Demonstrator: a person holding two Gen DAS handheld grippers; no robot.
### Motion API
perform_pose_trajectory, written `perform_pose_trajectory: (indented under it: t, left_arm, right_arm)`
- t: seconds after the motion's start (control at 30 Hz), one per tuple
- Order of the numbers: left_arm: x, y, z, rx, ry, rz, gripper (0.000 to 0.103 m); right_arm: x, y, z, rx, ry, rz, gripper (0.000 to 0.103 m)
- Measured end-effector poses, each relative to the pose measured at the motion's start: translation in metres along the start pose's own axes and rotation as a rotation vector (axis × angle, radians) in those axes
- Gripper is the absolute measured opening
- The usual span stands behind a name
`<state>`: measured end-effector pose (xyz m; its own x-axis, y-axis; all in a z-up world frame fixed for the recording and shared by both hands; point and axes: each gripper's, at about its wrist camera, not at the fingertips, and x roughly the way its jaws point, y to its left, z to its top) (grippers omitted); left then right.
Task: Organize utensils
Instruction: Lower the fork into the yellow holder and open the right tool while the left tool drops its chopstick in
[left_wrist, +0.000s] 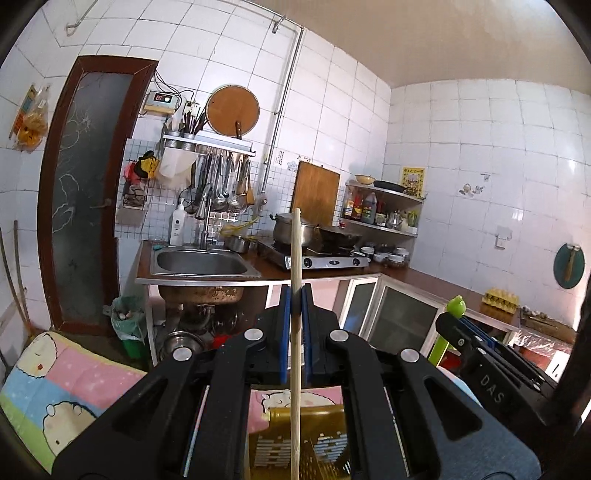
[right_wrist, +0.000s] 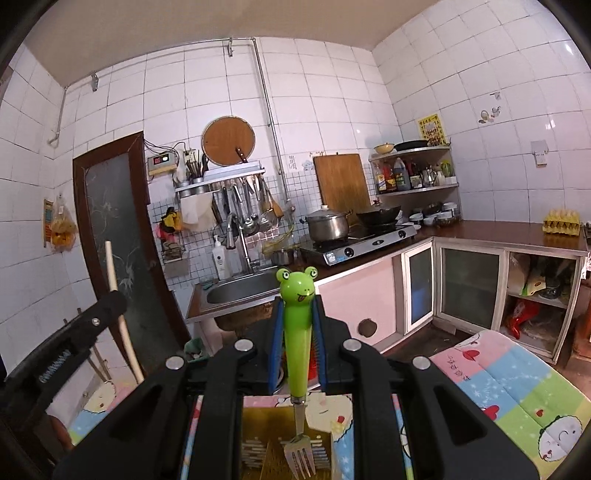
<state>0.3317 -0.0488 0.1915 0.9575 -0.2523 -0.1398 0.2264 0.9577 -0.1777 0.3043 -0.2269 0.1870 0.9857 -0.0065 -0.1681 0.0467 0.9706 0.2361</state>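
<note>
Your left gripper (left_wrist: 295, 295) pinches 1 wooden chopstick (left_wrist: 295, 332): light, stiff, smooth, apt to pivot. Your right gripper (right_wrist: 298, 306) clamps the frog-handled fork (right_wrist: 297, 332) by its thick plastic handle, tines down. Both hang over the yellow slotted basket (right_wrist: 258, 424), mostly hidden by the grippers.

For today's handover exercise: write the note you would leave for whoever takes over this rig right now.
Left gripper: shut on a wooden chopstick, held upright.
Right gripper: shut on a frog-handled fork, tines down.
Both hang above a yellow slotted basket on the cartoon-print mat, kitchen counter ahead.
Done: both utensils picked up.
Left: place each in its spot; the destination is not evident from these views.
</note>
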Motion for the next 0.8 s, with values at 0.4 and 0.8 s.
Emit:
perform_pose_trajectory:
  t: [0.4,0.8]
  left_arm:
    - [0.041,0.001,-0.063,0.071,0.08,0.058,0.004]
    - [-0.015,0.039,-0.048,0.065,0.114,0.174,0.079]
  right_arm:
    - [0.035,-0.008,-0.053,-0.007,0.101,-0.005,0.015]
    - [0.004,-0.025,-0.06,-0.049,0.141,-0.056,0.064]
